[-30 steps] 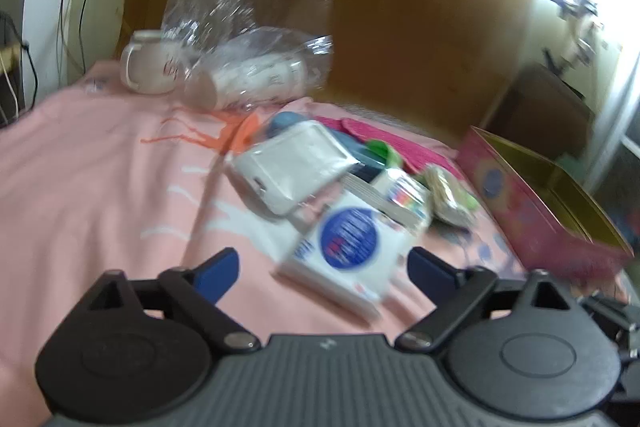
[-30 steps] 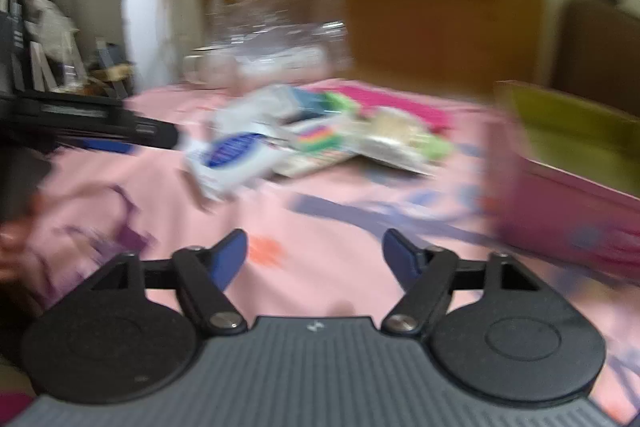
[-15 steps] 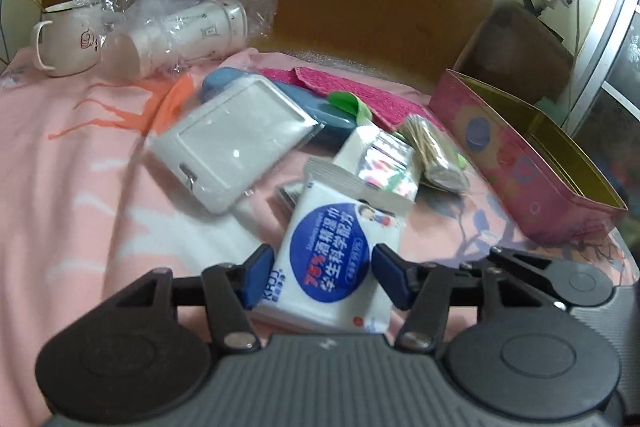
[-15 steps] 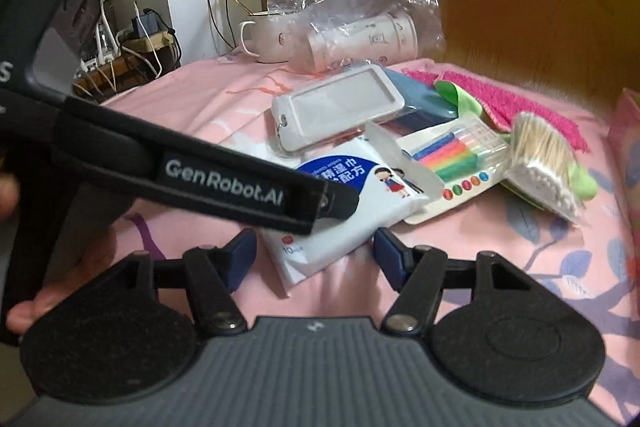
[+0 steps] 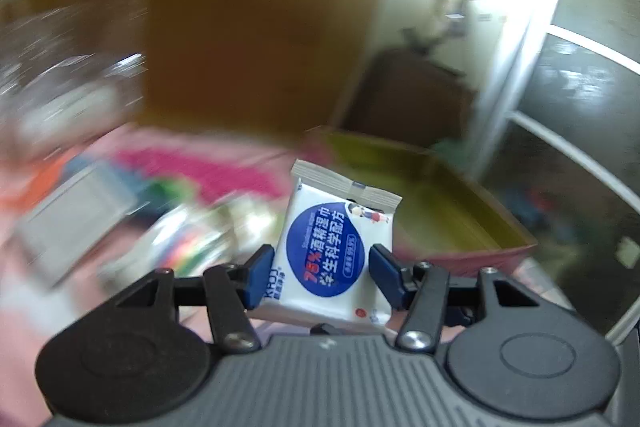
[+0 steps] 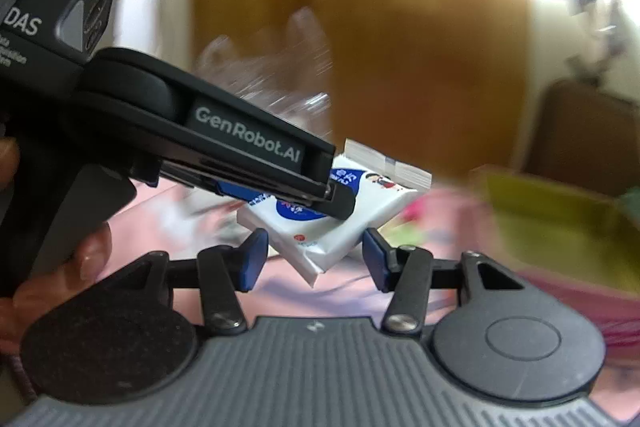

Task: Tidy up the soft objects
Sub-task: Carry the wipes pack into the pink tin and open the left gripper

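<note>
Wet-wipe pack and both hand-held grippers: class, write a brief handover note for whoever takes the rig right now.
Left hand-held gripper: shut on the wet-wipe pack, holding it lifted above the pink bedspread.
Right hand-held gripper: open, holding nothing; the pack hangs just ahead of its fingers.
Pink box: open, to the right; no item visible inside it.
Other items: a blurred heap on the left, not identifiable.
Done: pack picked up.
Left: probably set it in the box, then sort the heap.

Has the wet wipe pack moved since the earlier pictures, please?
Yes. The wet wipe pack, held in the left gripper, has risen off the pink cloth toward the pink box.
</note>
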A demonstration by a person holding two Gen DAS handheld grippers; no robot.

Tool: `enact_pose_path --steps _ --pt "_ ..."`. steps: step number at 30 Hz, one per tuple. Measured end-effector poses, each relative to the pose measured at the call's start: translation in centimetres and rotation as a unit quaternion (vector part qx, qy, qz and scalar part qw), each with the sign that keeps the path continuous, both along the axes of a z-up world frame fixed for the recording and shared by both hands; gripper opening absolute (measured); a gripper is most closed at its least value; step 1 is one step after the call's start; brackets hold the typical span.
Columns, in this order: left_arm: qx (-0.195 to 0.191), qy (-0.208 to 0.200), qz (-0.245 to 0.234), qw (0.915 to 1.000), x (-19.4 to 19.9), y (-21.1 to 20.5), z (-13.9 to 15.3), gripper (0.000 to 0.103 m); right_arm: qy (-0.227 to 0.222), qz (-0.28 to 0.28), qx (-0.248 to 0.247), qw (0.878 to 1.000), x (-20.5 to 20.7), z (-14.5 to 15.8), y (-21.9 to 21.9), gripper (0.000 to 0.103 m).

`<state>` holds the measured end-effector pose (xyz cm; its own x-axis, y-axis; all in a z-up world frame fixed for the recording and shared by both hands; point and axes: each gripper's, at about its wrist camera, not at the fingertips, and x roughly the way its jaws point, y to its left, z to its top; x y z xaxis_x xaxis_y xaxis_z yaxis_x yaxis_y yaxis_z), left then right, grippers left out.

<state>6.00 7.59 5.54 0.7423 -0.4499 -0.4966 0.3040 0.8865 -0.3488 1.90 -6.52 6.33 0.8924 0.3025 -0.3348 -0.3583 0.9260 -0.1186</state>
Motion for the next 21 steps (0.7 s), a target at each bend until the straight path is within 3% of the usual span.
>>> enact_pose_path --steps 6,11,15,21 --pt "-0.021 -0.061 -0.091 0.9937 3.6 -8.7 3.2 0.052 -0.042 -0.115 0.004 0.992 2.8 2.0 -7.0 0.055" --pt "-0.038 -0.036 -0.138 0.9891 8.1 -15.8 2.3 0.054 -0.040 -0.215 -0.029 0.975 6.0 0.4 -11.1 0.058" --pt "-0.011 -0.011 -0.123 0.9923 10.1 -19.7 0.3 0.054 -0.031 -0.230 0.009 0.973 4.3 -0.3 -14.1 0.058" --pt "-0.008 -0.060 -0.101 0.9931 6.5 -17.1 1.2 0.059 -0.073 -0.216 0.050 0.972 2.5 0.5 -13.4 0.058"
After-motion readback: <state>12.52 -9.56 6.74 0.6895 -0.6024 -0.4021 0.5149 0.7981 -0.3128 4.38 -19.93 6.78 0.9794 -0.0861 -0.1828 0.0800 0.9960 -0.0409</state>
